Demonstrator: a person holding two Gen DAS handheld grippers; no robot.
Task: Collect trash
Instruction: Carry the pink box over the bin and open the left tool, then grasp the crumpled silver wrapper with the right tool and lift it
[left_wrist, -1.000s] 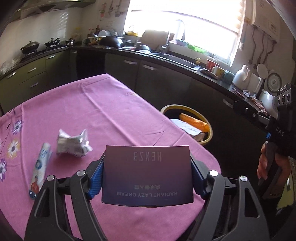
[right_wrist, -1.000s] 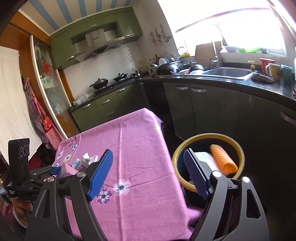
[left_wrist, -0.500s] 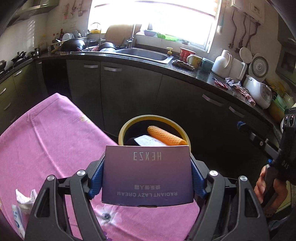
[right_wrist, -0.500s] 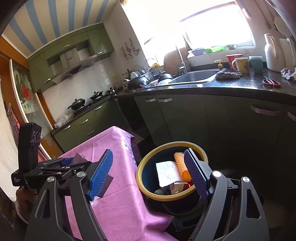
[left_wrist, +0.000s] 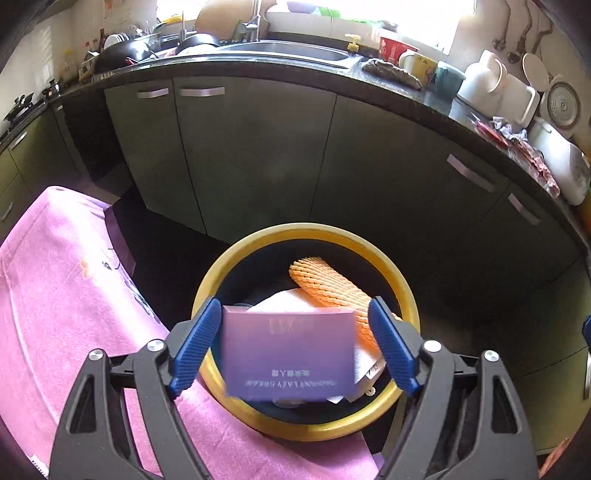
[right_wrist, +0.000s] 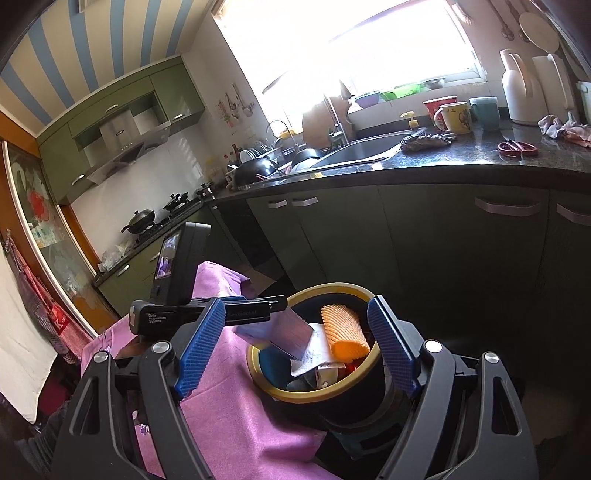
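The left gripper (left_wrist: 295, 347) hangs over the trash bin (left_wrist: 408, 295), its blue jaws spread apart with a gap showing on each side of the purple box (left_wrist: 290, 356). The box sits between the jaws but looks free of both pads; it is blurred, and its printed face tilts toward the camera. From the right wrist camera the same box (right_wrist: 286, 334) shows as a slanted purple-grey slab just past the left gripper's (right_wrist: 275, 306) fingertips, its lower corner dipping inside the bin's yellow rim (right_wrist: 314, 397). The bin stands on the floor just beside the corner of the table, which is covered by a pink cloth (left_wrist: 55, 314). Inside the bin lie an orange foam net sleeve (left_wrist: 325, 286) near the far side, white paper (left_wrist: 284, 301) under it toward the middle, and some smaller scraps that are hard to make out. The right gripper (right_wrist: 295, 347) is held near the bin on the side away from the table edge, with its jaws wide apart and nothing between them. Behind the bin runs a row of dark green cabinets (left_wrist: 251, 147) under a black counter (right_wrist: 480, 162), with a sink (left_wrist: 284, 50) below the bright window.
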